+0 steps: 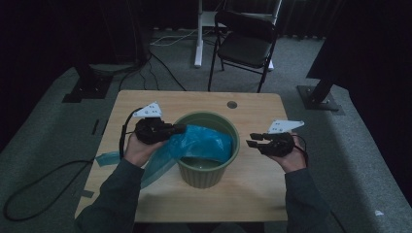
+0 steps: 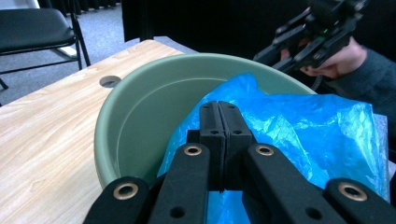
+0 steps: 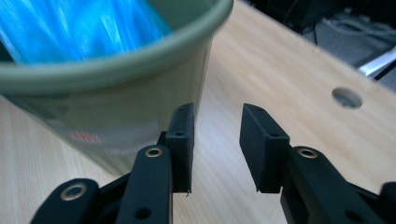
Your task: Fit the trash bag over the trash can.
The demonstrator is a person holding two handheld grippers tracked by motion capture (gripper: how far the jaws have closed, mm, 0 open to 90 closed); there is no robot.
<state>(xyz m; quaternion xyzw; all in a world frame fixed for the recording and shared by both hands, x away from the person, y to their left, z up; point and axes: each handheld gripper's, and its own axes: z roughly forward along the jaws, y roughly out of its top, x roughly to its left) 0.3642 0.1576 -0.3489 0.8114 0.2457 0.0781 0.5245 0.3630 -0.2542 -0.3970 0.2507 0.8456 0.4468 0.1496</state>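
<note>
Left gripper [image 1: 180,128] at left rim of green bin [image 1: 206,177], jaws pressed together, clamped on blue plastic bag [image 1: 204,143]. Bag draped over bin's near-left rim, part inside, tail trailing down onto wooden table [image 1: 252,194]. Bin upright at table centre. Right gripper [image 1: 251,140] held off bin's right side, clear of it, 2 jaws apart with nothing between. Black chair [image 1: 245,43] beyond table.

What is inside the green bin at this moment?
Part of a blue plastic bag lies inside the green bin, draped over its left rim, the rest hanging outside. Some bare bottom shows; whatever is under the bag is covered.
</note>
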